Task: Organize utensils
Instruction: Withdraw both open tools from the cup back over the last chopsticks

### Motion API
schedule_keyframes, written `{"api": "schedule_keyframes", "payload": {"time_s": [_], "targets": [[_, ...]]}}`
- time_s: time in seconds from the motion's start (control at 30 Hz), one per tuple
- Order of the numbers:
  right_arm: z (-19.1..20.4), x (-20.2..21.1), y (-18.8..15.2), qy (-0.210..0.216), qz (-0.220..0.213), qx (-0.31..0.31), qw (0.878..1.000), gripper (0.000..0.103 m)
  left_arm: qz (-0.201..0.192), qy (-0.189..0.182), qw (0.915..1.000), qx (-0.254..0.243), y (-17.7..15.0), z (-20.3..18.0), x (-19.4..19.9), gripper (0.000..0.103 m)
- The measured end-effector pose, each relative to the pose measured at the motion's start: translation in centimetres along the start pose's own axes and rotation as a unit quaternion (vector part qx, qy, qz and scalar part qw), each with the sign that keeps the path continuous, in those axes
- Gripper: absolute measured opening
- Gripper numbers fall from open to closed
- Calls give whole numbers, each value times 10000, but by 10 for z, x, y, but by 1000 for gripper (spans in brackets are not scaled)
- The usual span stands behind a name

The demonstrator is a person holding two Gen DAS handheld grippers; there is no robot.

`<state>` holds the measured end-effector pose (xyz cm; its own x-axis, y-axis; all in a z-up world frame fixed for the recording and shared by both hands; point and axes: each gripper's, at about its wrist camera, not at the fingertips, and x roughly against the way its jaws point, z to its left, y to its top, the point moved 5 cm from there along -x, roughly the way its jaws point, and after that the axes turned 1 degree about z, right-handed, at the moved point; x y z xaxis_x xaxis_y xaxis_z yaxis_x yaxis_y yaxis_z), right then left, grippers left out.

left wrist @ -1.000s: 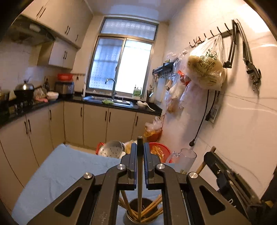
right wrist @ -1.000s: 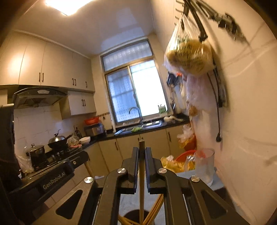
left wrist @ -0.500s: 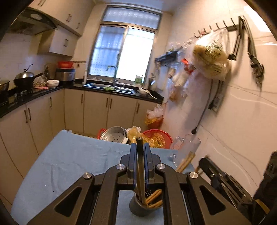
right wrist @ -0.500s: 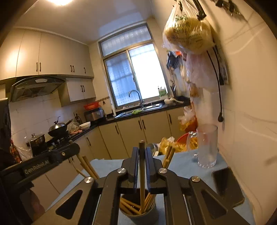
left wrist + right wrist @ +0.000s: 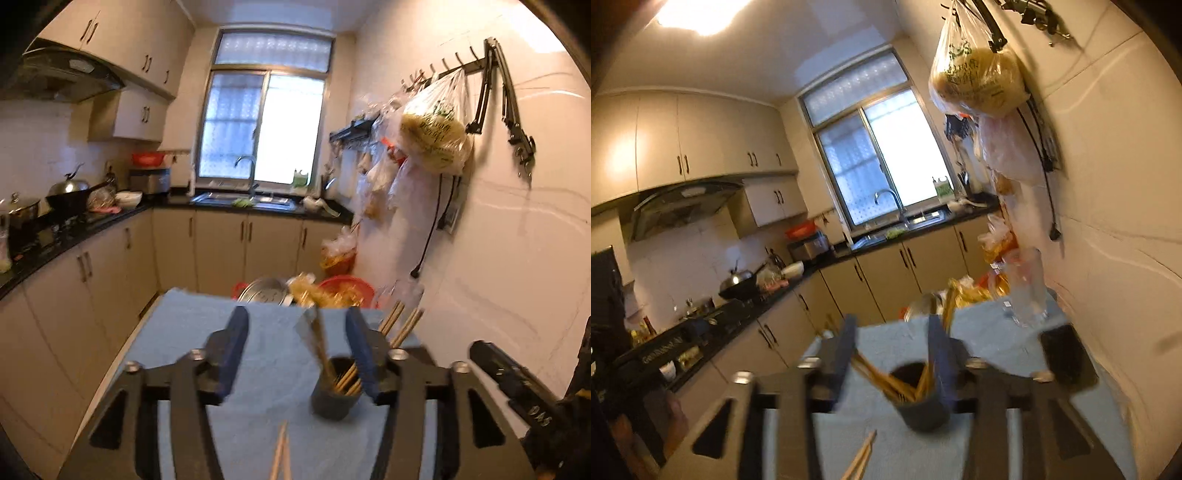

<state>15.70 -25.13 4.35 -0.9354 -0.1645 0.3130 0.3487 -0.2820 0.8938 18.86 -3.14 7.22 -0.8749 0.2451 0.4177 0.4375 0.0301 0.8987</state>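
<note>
- Chopsticks [image 5: 347, 373] stand in dark cup [image 5: 334, 398], lower center-right, tips fanning up-right and up-left.
- Loose pair [image 5: 280, 456] lies on blue tabletop [image 5: 184, 332] at bottom center, long axis near vertical in frame.
- Left hand-held gripper [image 5: 295, 339] just sprang apart, released.
- Right hand-held gripper [image 5: 892, 347] likewise just opening, cup between jaws, ungripped.

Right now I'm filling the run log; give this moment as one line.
left gripper: jaws just opened, empty | right gripper: jaws just opened, empty | chopsticks in cup | loose pair on cloth
</note>
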Motion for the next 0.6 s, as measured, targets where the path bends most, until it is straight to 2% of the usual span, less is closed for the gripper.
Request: {"api": "schedule_keyframes", "payload": {"time_s": [0.07,0.17,0.23,0.3,0.43,0.53,0.6], "targets": [[1,8,-17,128,241,-66,9996,58,280,44,9996,82,-20,14,9,58],[1,3,-51,225,805,-246,9962,58,710,318,9967,239,-59,34,13,58],[3,-12,-84,289,1357,-304,9899,58,1009,521,9928,373,-86,46,9,58],[5,-28,-108,298,1813,-266,9826,58,1321,531,9885,515,-106,54,1,58],[9,-51,-138,384,2363,-300,9705,56,1694,508,9812,777,-130,68,-12,58],[13,-69,-153,336,2704,-181,9620,50,1805,496,9786,858,-138,74,-20,58],[21,-80,-163,321,2913,-24,9561,42,1971,438,9750,931,-146,77,-27,58]]}}
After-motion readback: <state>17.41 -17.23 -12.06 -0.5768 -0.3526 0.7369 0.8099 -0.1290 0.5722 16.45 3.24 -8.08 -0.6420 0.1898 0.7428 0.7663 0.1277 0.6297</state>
